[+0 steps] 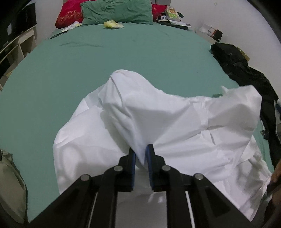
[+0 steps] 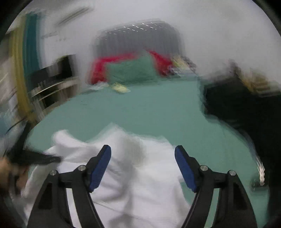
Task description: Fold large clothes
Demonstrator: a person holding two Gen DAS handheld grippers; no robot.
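Left wrist view shows the white garment (image 1: pixel 158 122) lying in a loose heap on the near half of the bed (image 1: pixel 87 70), bunched and humped rather than spread flat, with one raised peak in the middle and a broad flap lifted toward the right. The left tongs (image 1: pixel 140 154) are nearly closed, and a fold of the white cloth is pinched between their blue pads. In the right wrist view, which is heavily blurred, the right tongs (image 2: pixel 143 164) stand wide apart above the same garment with nothing between them; the cloth lies below and beyond them, not touched by the pads as far as can be told.

The fabric looks thin, light and limp: it holds creases, drapes over itself and will likely slide and collapse when lifted, so one pinch will only drag a ridge of it. A sensible hold would be at an outer edge or corner, such as a hem or shoulder, with the second pair taking a matching edge so the piece can be pulled taut and laid flat.

Farther off, a green pillow (image 1: pixel 117 12) and a red pillow (image 1: pixel 68 15) rest at the far end of the bed, and dark clothing (image 1: pixel 242 70) is piled along the right edge.
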